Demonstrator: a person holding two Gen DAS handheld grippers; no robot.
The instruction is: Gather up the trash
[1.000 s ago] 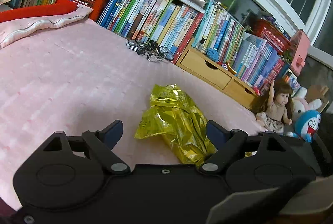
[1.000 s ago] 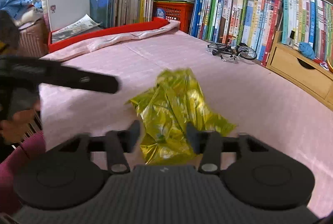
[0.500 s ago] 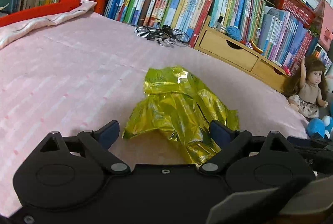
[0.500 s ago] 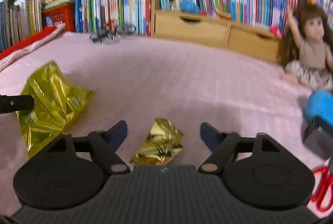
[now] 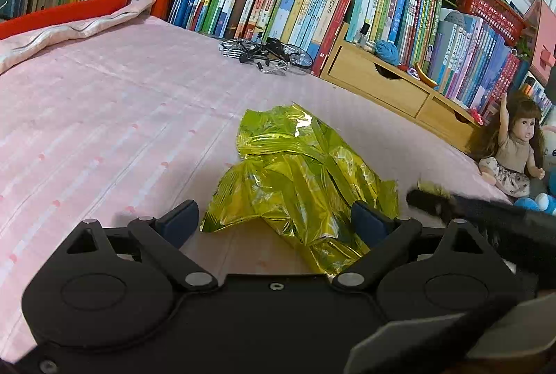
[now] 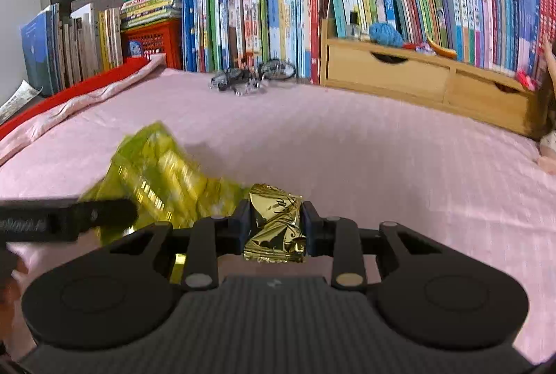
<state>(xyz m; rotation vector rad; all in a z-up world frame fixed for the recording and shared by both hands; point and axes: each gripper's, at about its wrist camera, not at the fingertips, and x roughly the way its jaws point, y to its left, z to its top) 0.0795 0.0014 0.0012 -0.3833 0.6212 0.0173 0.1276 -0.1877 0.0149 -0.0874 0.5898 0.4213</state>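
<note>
So right now the right tool (image 6: 272, 224) has just been closing and its pads are pressed on either side of a small gold wrapper (image 6: 274, 222), which sits crumpled between them just above the pink bed cover (image 6: 382, 158). The left tool (image 5: 274, 221) is spread wide and holds nothing; the big yellow-green foil bag (image 5: 299, 176) lies on the bed with its near end reaching in between the open fingers, more toward the right-hand one. If I were doing this step, I'd check the little wrapper is really pinched through its bulk and not just by a slippery foil edge, since crinkly stuff like that probably slides out easily. Lift it straight up before swinging anywhere, because the two tools are near each other and the right one's tip already shows beside the bag in the left view. For the bag, I'd nudge the left tool sideways so a thick fold sits centred, then squeeze. The toy bicycle (image 5: 266, 52) and doll (image 5: 510, 148) are well apart, so no worries there.
</note>
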